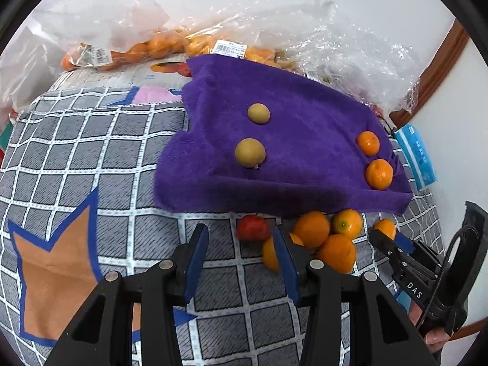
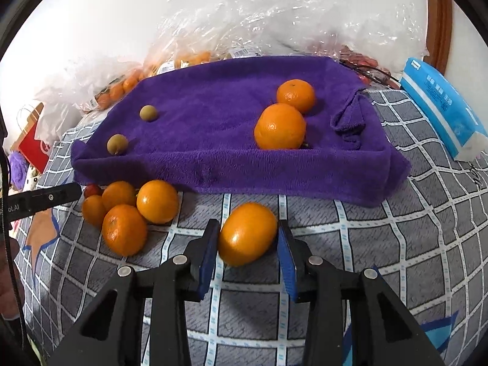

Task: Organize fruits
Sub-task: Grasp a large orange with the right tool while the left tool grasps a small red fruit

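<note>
The right hand-held gripper (image 2: 247,238) has its blue pads closed on a round orange tangerine (image 2: 247,233), low in the middle of the right wrist frame, over the grey checked bedcover (image 2: 381,244). The left hand-held gripper (image 1: 244,253) stands partly open with nothing between its pads, just beside a loose cluster of oranges (image 1: 323,238) and one small red fruit (image 1: 252,228). Above, a folded purple towel (image 1: 289,140) carries two yellow-green round fruits (image 1: 250,152) on its left and two tangerines (image 1: 373,158) at its right edge.
</note>
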